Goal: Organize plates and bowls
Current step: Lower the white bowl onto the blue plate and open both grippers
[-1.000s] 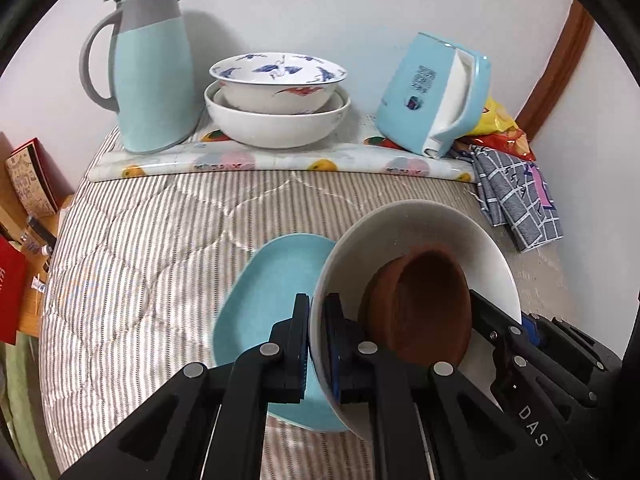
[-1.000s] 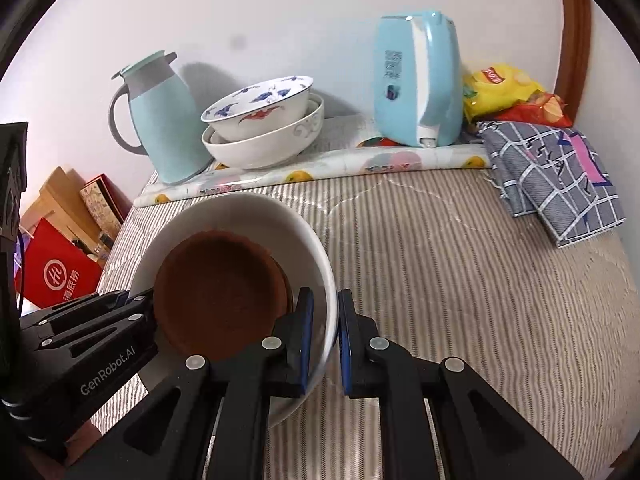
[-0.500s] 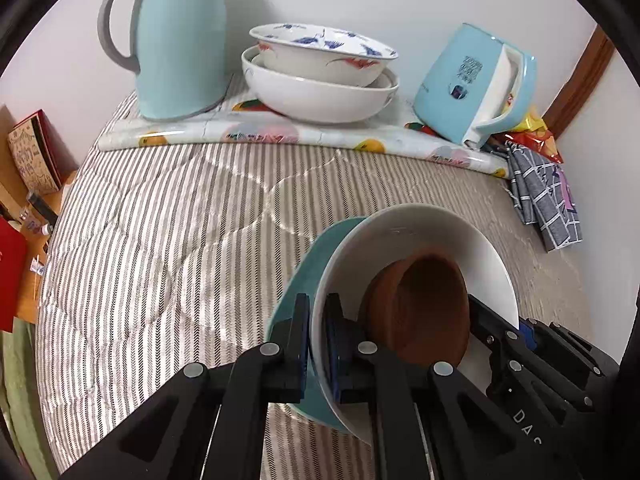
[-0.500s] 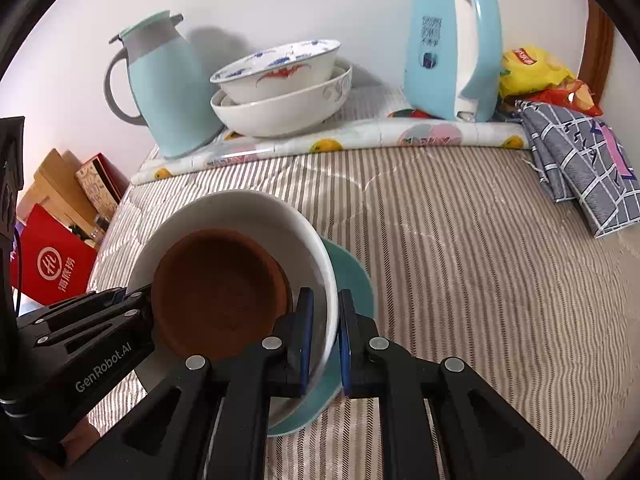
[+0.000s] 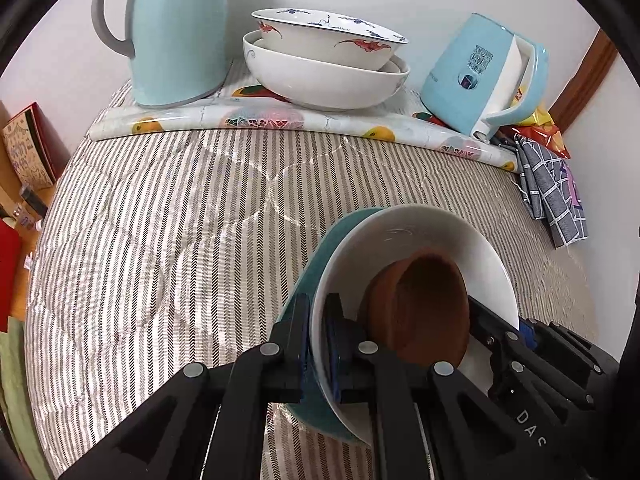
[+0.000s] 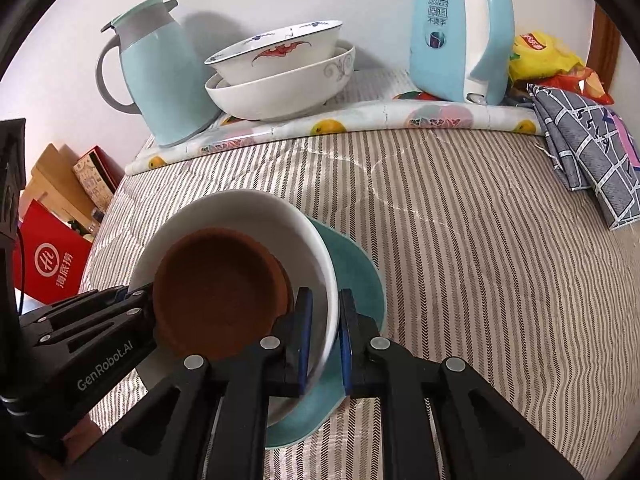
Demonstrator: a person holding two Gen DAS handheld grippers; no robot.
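Both grippers hold one white bowl [image 5: 420,240] [image 6: 248,208] by opposite sides of its rim. A brown bowl [image 5: 424,304] [image 6: 220,288] sits inside it. My left gripper [image 5: 318,344] is shut on the white bowl's left rim; my right gripper [image 6: 324,336] is shut on its right rim. The bowl is just over a teal plate [image 5: 316,256] [image 6: 356,276] lying on the striped quilt; I cannot tell if they touch. Two stacked bowls, a painted one [image 5: 328,40] [image 6: 280,50] in a plain white one [image 5: 320,80] [image 6: 280,92], stand at the back.
A pale blue thermos jug [image 5: 176,28] [image 6: 160,76] stands back left and a blue electric kettle [image 5: 484,76] [image 6: 460,32] back right, on a fruit-print mat [image 5: 280,118]. A checked cloth [image 6: 588,152] and snack bags [image 6: 544,56] lie at the right. Red boxes [image 6: 52,264] sit off the left edge.
Both grippers carried the white bowl with the brown bowl inside forward and down over the teal plate. The stacked bowls, jug and kettle loom closer. The grips are unchanged.
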